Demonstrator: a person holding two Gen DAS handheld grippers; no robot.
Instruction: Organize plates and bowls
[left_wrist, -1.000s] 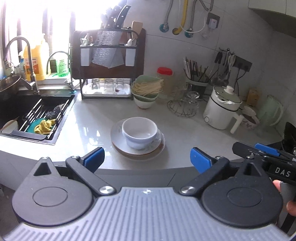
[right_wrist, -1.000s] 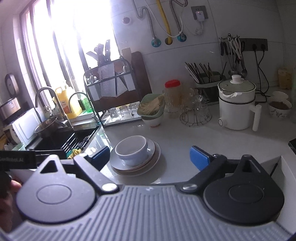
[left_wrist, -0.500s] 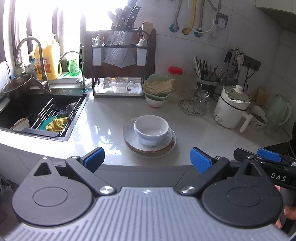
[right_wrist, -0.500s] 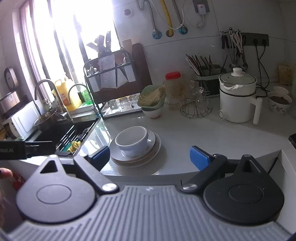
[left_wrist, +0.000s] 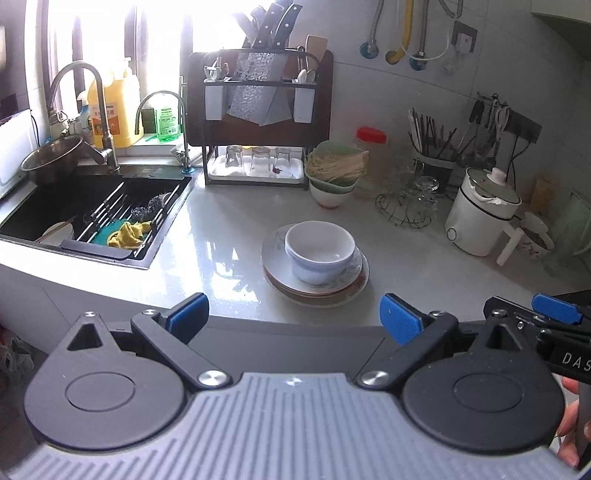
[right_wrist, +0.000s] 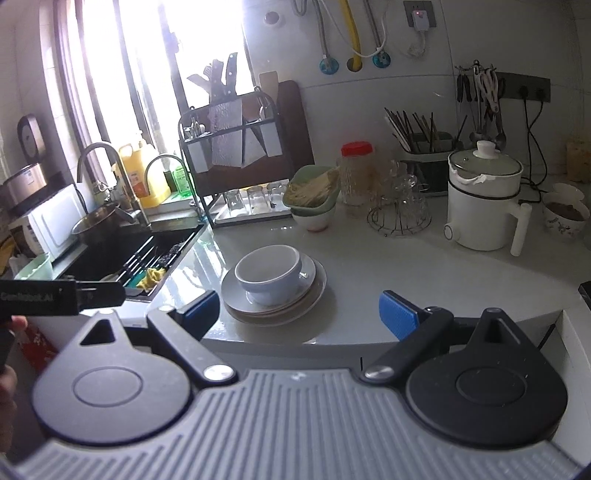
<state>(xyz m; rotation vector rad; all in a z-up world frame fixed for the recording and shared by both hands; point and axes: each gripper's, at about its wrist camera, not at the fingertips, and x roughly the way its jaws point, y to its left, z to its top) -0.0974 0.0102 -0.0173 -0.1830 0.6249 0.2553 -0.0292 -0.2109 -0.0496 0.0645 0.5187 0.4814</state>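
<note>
A white bowl (left_wrist: 319, 251) (right_wrist: 269, 271) stands upright on a small stack of plates (left_wrist: 347, 290) (right_wrist: 314, 291) near the front of the pale counter. My left gripper (left_wrist: 293, 319) hangs open in front of the counter edge, short of the stack, with nothing between its blue pads. My right gripper (right_wrist: 299, 314) is open too, level with the counter edge and just in front of the plates. Stacked green and white bowls (left_wrist: 332, 184) (right_wrist: 312, 203) holding dry noodles sit further back.
A black sink (left_wrist: 92, 210) with a drain rack and yellow cloth lies to the left. A knife and glass rack (left_wrist: 258, 122) stands at the back. A white electric pot (left_wrist: 480, 218), a wire glass holder (left_wrist: 406, 206) and a red-lidded jar (left_wrist: 369, 155) occupy the right.
Both grippers have drawn back and risen slightly from the counter; the bowl and plates look smaller and further off. Nothing was grasped.
</note>
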